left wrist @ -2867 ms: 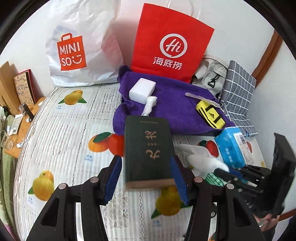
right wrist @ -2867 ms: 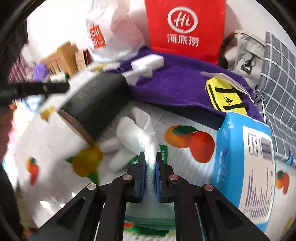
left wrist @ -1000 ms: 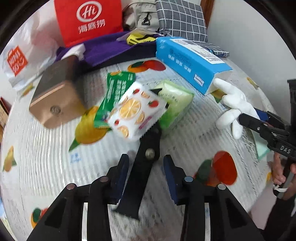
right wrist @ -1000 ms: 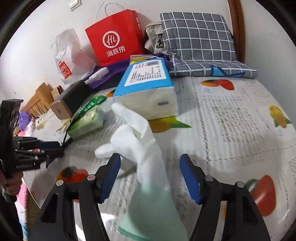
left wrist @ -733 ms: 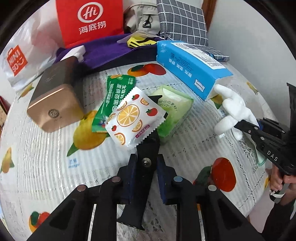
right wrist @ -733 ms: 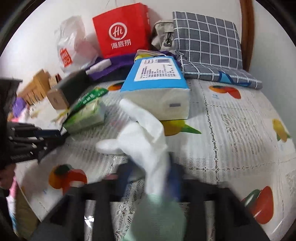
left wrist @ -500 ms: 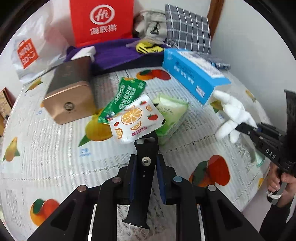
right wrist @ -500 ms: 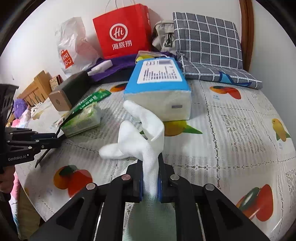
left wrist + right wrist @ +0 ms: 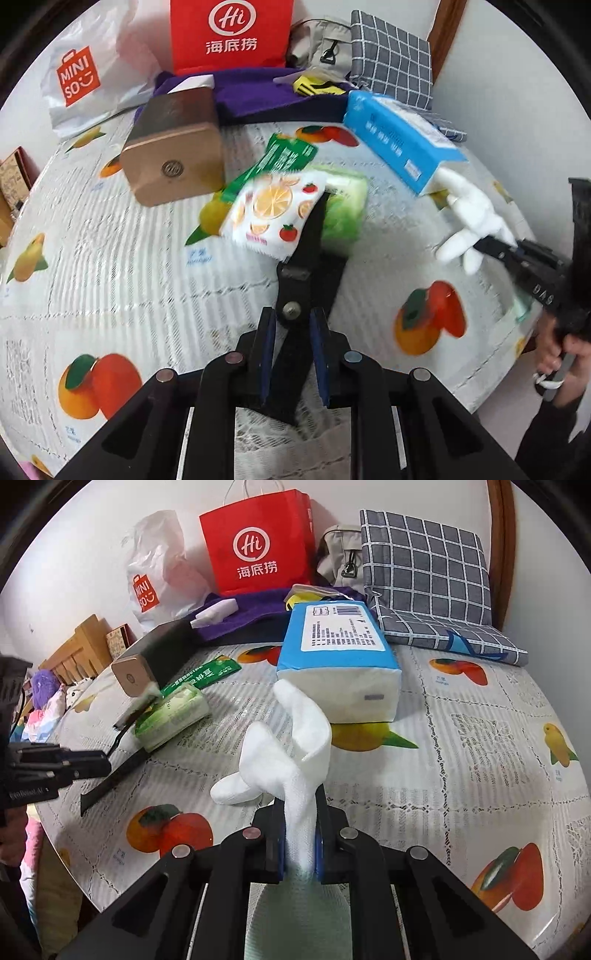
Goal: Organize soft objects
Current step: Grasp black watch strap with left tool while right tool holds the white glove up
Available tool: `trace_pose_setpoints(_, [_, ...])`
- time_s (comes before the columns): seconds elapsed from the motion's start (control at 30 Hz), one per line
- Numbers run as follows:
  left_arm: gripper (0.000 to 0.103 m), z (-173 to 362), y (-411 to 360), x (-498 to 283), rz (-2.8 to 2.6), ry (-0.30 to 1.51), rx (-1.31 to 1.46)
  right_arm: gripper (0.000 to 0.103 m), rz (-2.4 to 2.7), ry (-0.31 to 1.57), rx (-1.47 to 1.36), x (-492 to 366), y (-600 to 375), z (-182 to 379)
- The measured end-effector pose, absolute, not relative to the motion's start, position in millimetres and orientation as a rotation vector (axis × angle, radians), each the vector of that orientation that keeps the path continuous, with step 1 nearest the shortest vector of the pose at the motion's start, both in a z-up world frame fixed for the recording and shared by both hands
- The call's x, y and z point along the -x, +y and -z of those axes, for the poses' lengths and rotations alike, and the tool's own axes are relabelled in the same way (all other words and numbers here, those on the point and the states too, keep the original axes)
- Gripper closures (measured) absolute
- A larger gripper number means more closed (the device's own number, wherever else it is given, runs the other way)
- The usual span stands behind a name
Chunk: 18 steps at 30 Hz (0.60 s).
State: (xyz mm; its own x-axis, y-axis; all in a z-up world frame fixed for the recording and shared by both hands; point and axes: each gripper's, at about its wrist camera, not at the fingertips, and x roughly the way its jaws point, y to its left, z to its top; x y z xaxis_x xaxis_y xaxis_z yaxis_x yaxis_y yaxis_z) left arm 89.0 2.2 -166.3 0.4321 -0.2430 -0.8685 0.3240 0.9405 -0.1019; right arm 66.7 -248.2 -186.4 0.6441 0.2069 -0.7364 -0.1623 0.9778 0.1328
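The right gripper (image 9: 300, 840) is clamped on a white glove (image 9: 291, 753), its blue pads pressing the cuff from both sides. The glove's fingers stick up and forward past the fingertips, in front of a blue tissue pack (image 9: 340, 664) that lies on the fruit-print tablecloth (image 9: 480, 760). In the left wrist view the same glove (image 9: 467, 218) shows at the far right, pinched at the tip of the right gripper (image 9: 495, 245), close to the end of the tissue pack (image 9: 400, 142).

The left gripper (image 9: 291, 350) is closed on a black clip-like tool (image 9: 306, 273) that runs forward between its fingers. The tool's far end lies under an orange-print wipes packet (image 9: 275, 212), which overlaps a green tissue packet (image 9: 345, 212) and a green sachet (image 9: 280, 158). A brown box (image 9: 175, 151) lies to the left of these.
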Motion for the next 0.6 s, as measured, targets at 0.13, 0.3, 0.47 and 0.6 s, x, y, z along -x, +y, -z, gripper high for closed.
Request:
trace_pose_setpoints(0.13, [0.072,169.0,5.9,-91.5,0.378,1.069,-0.049,0.092,-0.208,0.856,-0.052,-67.6,-247.8,189.2])
trace_pose_setpoints(0.3, [0.062,168.9,-3.5,-107.3,0.364,1.044,-0.060,0.092,-0.209,0.861,-0.050,-68.3,-246.2,192.0])
trace_pose_setpoints(0.47, [0.078,170.1,-17.1,-119.4,0.360,1.015,-0.085,0.092,-0.209,0.863,-0.058,-68.4,-250.1,195.7])
trace_pose_setpoints(0.6, [0.079,166.5,-18.8,-117.1,0.355,0.996,-0.106,0.092,-0.206,0.838,-0.059,-62.7,-255.5,188.8])
